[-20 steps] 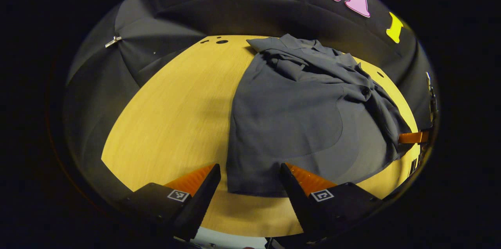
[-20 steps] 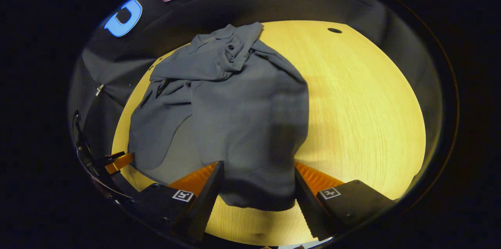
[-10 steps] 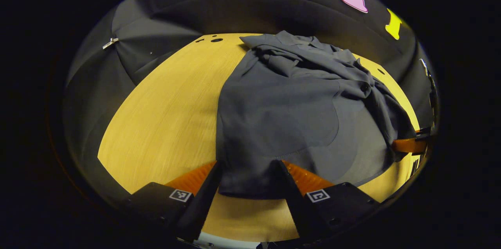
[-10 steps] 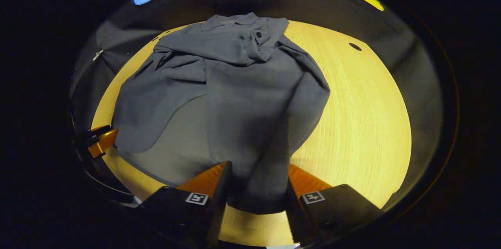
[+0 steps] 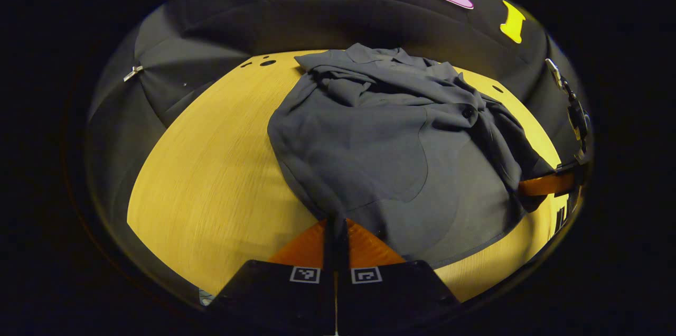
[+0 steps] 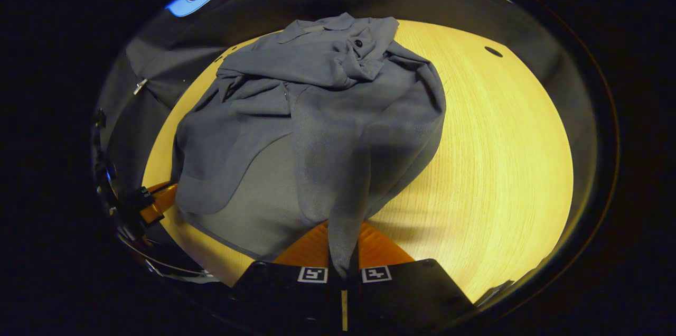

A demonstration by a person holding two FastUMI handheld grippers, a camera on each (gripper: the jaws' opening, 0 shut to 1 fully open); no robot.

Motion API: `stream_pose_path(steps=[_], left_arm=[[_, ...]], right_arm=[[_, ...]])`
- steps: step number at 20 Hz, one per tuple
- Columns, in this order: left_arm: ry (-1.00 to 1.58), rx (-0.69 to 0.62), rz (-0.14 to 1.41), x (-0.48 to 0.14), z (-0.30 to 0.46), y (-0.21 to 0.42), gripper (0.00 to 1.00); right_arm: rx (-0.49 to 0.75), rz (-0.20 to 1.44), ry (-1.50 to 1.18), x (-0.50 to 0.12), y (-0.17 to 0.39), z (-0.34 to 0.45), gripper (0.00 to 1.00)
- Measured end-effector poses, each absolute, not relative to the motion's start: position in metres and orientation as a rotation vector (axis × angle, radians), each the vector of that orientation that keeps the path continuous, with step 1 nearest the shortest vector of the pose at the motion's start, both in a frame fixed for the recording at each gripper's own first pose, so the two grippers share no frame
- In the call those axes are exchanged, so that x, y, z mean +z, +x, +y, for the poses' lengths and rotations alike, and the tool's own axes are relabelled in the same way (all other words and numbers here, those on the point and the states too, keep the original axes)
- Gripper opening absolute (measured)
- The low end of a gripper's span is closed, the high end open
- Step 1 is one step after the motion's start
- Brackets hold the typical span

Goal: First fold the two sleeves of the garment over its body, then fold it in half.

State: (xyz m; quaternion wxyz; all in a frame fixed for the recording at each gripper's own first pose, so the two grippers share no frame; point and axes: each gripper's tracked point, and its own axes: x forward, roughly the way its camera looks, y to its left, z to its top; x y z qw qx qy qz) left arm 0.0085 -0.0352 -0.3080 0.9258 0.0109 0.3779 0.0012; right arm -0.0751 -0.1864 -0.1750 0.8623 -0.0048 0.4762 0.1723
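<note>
Straight ahead of the left gripper [image 5: 335, 230], a dark grey garment [image 5: 391, 140] lies rumpled on a yellow wooden table [image 5: 211, 167]. Its fingers are pressed together on a near corner of the cloth, and the fabric rises from the pinch in a taut ridge toward the garment's body. Beyond that, the sleeves are bunched across the upper part of the garment, with a button [image 5: 468, 112] showing among the folds to the right. Farther right, at the garment's edge, the other gripper reaches in from the side, with cloth draped over its tip.

Directly in front of the right gripper [image 6: 343, 251], the same garment [image 6: 317, 124] spreads away across the table [image 6: 501, 156], collar at the far end near the booth's black cloth wall. This gripper's fingers are also closed tight on a near corner of the hem, and a narrow tongue of fabric runs down between them. Off to its left, at the garment's other near corner, the left gripper [image 6: 158, 201] meets the cloth. Bare tabletop stretches to the right of the pinch.
</note>
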Motion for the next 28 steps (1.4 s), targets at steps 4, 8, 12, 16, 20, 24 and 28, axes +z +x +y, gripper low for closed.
stream_pose_path(steps=[4, 8, 12, 16, 20, 24, 28], left_arm=[[-0.033, -0.034, 0.761, -0.293, -0.039, 0.012, 0.06], [-0.081, -0.043, 0.731, -0.266, -0.038, 0.021, 0.06], [-0.114, -0.072, 0.661, -0.229, -0.041, 0.035, 0.05], [-0.130, -0.085, 0.607, -0.200, -0.043, 0.049, 0.06], [-0.138, -0.097, 0.564, -0.174, -0.046, 0.069, 0.02], [-0.142, -0.110, 0.505, -0.145, -0.048, 0.095, 0.06], [-0.136, -0.108, 0.464, -0.126, -0.046, 0.121, 0.05]], right_arm=[[0.343, 1.000, 0.037, -0.169, -0.071, -0.186, 0.09], [0.328, 0.998, 0.067, -0.154, -0.068, -0.186, 0.08], [0.322, 0.952, 0.074, -0.134, -0.059, -0.190, 0.08], [0.311, 0.897, 0.121, -0.109, -0.041, -0.189, 0.09], [0.322, 0.840, 0.132, -0.087, -0.017, -0.182, 0.08], [0.348, 0.779, 0.113, -0.065, 0.011, -0.173, 0.08], [0.359, 0.726, 0.122, -0.049, 0.040, -0.164, 0.08]])
